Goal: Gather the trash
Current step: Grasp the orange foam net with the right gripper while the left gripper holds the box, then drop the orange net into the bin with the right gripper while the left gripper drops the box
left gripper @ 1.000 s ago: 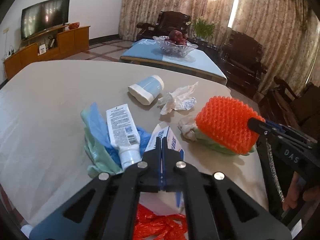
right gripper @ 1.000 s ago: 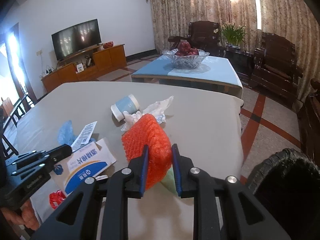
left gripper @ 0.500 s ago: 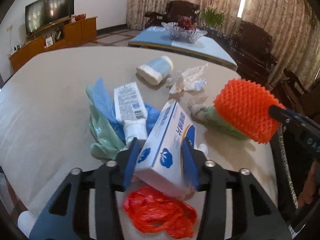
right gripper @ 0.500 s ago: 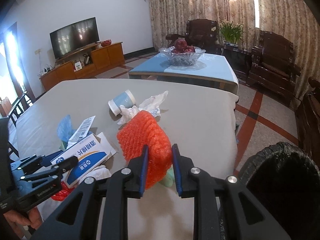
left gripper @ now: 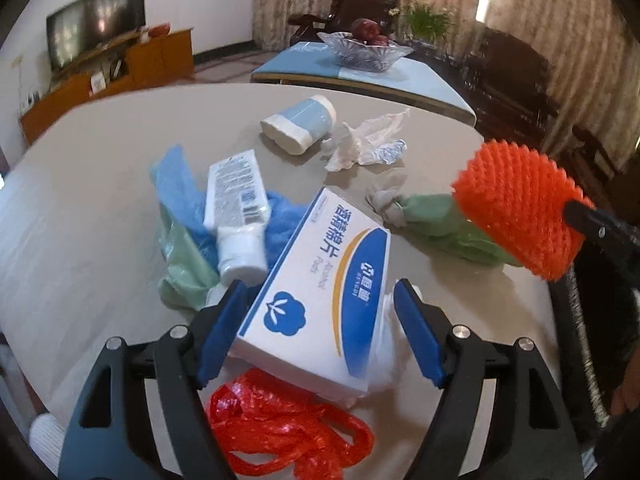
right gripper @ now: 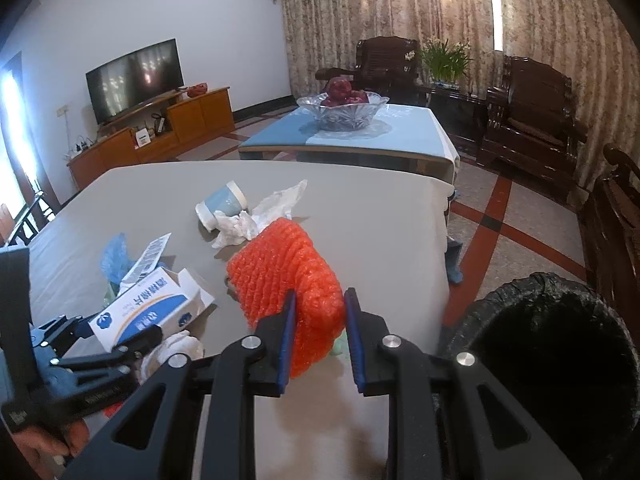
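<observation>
My left gripper is open, its jaws standing on either side of a white and blue alcohol-pad box that lies on the grey table. My right gripper is shut on an orange foam net and holds it above the table's right edge; the net also shows in the left wrist view. A black-lined trash bin stands on the floor to the right of the table.
Around the box lie a red plastic bag, a white tube on blue and green bags, a blue cup on its side, crumpled tissue and a green bag.
My left gripper has opened from shut and now straddles the box. My right gripper has lifted the orange net and carried it rightward toward the bin.
</observation>
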The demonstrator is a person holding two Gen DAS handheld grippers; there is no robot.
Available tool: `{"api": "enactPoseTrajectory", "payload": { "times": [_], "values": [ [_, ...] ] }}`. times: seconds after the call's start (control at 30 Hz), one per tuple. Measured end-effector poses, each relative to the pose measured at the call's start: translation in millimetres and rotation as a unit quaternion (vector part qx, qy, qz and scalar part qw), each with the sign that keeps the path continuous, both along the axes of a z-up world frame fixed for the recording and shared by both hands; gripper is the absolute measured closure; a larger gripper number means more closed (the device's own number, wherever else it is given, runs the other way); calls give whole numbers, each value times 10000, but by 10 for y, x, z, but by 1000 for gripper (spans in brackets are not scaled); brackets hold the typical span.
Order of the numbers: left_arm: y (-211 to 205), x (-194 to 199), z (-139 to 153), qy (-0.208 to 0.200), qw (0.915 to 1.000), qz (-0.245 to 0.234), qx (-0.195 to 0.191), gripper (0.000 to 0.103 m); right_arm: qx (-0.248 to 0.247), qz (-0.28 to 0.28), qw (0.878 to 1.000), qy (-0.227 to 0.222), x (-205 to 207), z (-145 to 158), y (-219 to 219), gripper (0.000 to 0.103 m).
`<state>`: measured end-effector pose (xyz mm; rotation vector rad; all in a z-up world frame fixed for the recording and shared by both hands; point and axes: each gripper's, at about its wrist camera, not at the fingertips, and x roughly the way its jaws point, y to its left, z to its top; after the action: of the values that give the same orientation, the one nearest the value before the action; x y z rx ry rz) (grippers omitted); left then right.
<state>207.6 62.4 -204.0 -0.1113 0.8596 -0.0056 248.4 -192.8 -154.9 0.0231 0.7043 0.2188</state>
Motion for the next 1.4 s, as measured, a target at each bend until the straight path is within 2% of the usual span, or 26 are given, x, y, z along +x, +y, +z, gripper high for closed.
{"api": "enactPoseTrajectory", "payload": {
  "times": [0.2,0.33,0.37,0.57,0.83,1.2,1.4],
  "values": [
    [14,-157,-12,-97,9998,-151,111,32,86,-90,9999,60,15,-41,-41,79],
    [-50,-175,-58,-182,9987,-245,397,34,91,-79,9999,69,2,-54,-35,79],
    [-48,-169,-61,-186,9985,-257,442,38,84,-72,9999,68,8,-52,-36,79],
    [-119,-72,-108,-212,9956,-420,816,38,129,-118,9998,87,6,-53,-28,79],
    [6,-72,-13,-378,9987,-195,286,42,153,-107,9998,77,-27,-35,-34,78],
    [1,-251,672,-1055,9941,-157,-175,42,357,-184,9990,-206,-147,242,-154,79],
    [-272,-296,934,-1202,9916,-391,-268,42,475,-313,9968,-557,-339,525,-359,80]
  ]
}}
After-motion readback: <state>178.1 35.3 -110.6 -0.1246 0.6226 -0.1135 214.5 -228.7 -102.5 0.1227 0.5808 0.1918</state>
